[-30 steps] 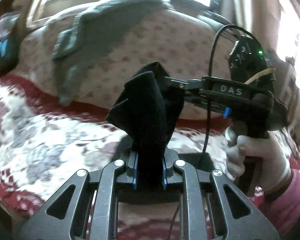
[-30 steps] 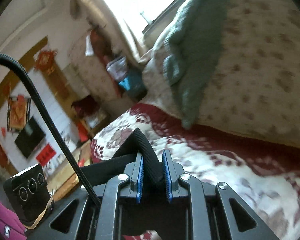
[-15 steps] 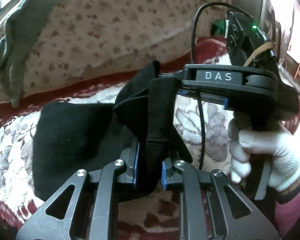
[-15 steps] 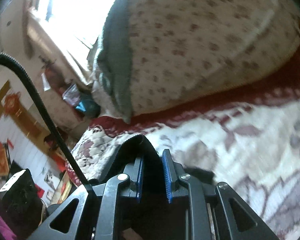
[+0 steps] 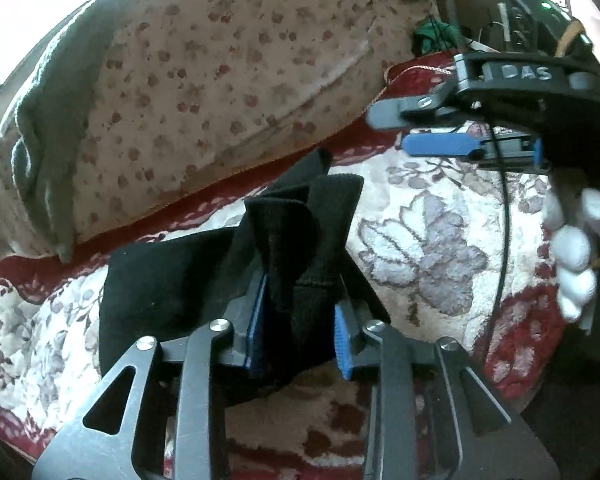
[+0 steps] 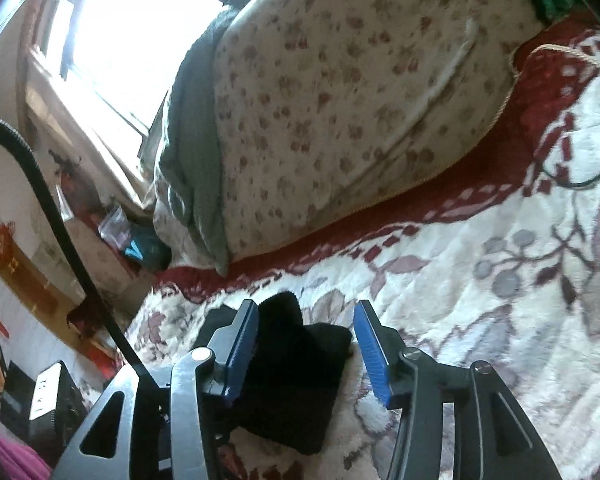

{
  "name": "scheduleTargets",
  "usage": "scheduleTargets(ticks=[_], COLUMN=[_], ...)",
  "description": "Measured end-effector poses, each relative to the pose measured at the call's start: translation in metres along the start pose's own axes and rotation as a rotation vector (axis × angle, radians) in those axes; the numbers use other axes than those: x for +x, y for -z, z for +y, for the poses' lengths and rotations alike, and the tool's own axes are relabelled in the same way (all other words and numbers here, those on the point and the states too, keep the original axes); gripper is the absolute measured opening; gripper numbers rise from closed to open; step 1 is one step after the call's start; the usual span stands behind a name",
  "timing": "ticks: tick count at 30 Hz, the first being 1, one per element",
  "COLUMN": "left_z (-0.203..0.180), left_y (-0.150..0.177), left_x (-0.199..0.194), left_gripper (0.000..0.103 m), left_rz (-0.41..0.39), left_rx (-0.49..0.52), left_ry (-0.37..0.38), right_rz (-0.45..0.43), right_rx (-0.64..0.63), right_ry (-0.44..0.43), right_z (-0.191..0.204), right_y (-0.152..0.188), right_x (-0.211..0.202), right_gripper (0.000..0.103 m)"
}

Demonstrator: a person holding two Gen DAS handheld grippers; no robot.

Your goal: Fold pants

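Observation:
The black pants lie folded on the floral bedspread. A bunched edge of them stands up between the blue pads of my left gripper, whose jaws have parted a little around the cloth. My right gripper is open, its blue pads wide apart above the pants, which lie loose below. In the left wrist view the right gripper hovers open at the upper right, clear of the pants, held by a white-gloved hand.
A large flowered pillow with a grey-green garment draped over it lies behind the pants. A black cable runs down the left of the right wrist view. A window is behind the pillow.
Both grippers lowered the pants onto the bedspread. The right gripper opened, let go and pulled away to the right. The left gripper's jaws have widened around the cloth.

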State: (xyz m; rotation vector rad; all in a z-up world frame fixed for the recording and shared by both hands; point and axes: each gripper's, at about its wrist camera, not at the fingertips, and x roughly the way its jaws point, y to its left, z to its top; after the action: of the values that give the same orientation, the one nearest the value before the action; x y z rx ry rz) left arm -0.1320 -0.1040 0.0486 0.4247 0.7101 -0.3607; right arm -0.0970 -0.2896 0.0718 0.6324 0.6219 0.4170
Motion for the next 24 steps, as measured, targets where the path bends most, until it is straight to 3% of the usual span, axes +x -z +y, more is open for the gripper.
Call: scheduleTargets(ticks=[2,4,6,10,14,21,24], left_z=[0.004,0.008,0.01,0.01,0.024,0.074,0.102], left_y=[-0.001,-0.005,-0.01,-0.019,-0.023,-0.02,-0.009], left_x=[-0.003,-0.008,-0.015,-0.031,-0.035,-0.044,-0.051], left_gripper=[0.028,0.041,0.045,0.045,0.045,0.045,0.056], left_rz=[0.005,-0.004,-0.031,-0.073,-0.052,-0.047,-0.056], left_rx=[-0.034,-0.062,-0.093,-0.124,-0.2,-0.334,-0.379], left_ry=[0.028,0.067,0.12,0.189,0.23,0.162,0.096], right_rz=[-0.016,-0.032,-0.039,-0.078,-0.083,-0.058,-0.029], right_rx=[0.014,0.021,0.027,0.034,0.02,-0.02,-0.027], right_ry=[-0.002,0.01,0.014,0.013,0.005,-0.036,-0.043], right_z=[-0.003,-0.003,-0.002,0.001,0.01,0.031,0.034], right_y=[0.0,0.0,-0.001,0.0,0.001,0.007,0.012], right_x=[-0.008,-0.018,-0.024,-0.04,-0.043,-0.031,-0.022], right_gripper=[0.048,0.048,0.048,0.048,0.048,0.051,0.052])
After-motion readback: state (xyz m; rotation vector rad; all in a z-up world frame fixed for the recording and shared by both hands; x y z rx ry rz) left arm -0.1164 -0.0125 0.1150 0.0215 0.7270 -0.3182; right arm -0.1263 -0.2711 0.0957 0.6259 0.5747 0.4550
